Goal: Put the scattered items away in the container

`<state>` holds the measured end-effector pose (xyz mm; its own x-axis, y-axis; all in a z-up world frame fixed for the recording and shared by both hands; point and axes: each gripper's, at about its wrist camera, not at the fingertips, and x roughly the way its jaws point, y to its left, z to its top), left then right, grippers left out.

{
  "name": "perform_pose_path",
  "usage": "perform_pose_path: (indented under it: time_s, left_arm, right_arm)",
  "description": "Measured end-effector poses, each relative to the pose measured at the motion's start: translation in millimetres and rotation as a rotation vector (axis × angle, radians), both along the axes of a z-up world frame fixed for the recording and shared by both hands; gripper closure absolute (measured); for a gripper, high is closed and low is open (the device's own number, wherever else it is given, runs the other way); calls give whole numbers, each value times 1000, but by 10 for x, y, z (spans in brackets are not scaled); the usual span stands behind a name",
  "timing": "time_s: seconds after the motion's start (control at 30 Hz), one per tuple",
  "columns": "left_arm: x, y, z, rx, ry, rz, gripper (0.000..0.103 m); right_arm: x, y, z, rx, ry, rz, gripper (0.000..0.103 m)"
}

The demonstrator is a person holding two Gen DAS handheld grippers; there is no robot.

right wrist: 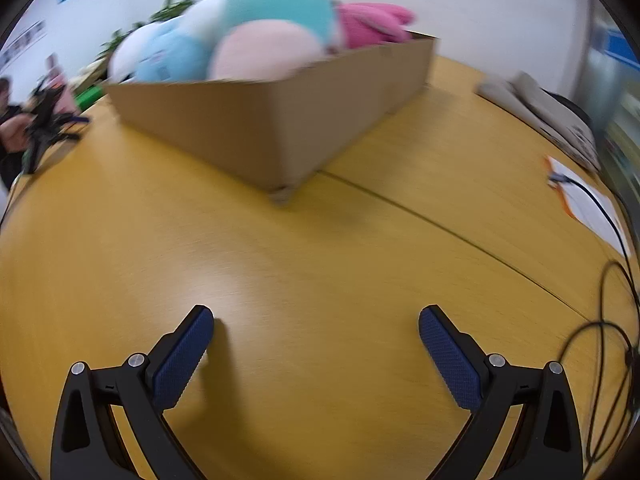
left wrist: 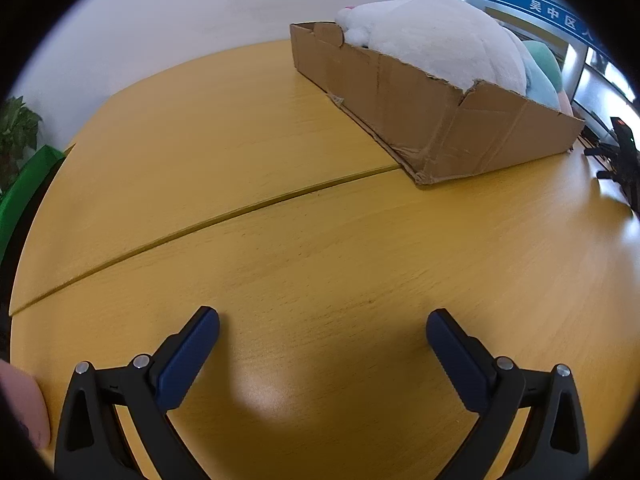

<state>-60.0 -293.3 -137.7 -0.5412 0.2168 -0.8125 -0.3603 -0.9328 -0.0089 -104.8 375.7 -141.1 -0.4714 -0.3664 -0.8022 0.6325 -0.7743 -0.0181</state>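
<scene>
worn, torn-edged cardboard box (left wrist: 436,112) on yellow wooden table (left wrist: 280,240), heaped with white, teal, blue, pink plush toys (right wrist: 256,32). left gripper (left wrist: 322,326) and right gripper (right wrist: 316,324) spread wide, grasping nothing.

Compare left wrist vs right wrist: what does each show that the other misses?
Left wrist only: the big white plush on top of the box, a torn box wall, and a green chair.
Right wrist only: the pink plush, a black cable and papers.
Both: the cardboard box of plush toys on the yellow table, and both grippers' jaws open and empty.
</scene>
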Motion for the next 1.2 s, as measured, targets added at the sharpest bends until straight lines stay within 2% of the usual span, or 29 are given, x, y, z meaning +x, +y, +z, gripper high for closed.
perform_pose_path:
  time_s: [0.07,0.23,0.3,1.2]
  left_arm:
    - [-65,-36,1,1,0,-35,0]
    - [-185,-156,2,2,-2,-35,0]
    - [-57,-132,-3,4,2,-35,0]
    - [-20,60,-21,1,7,-33,0]
  right_arm:
    - [-39,40,0,-1,0,-25,0]
    - [-29,31,-2,1,1,-19,0]
    - [-29,30,-3,1,1,-19,0]
    - [-45,57,0,2,1,-16,0]
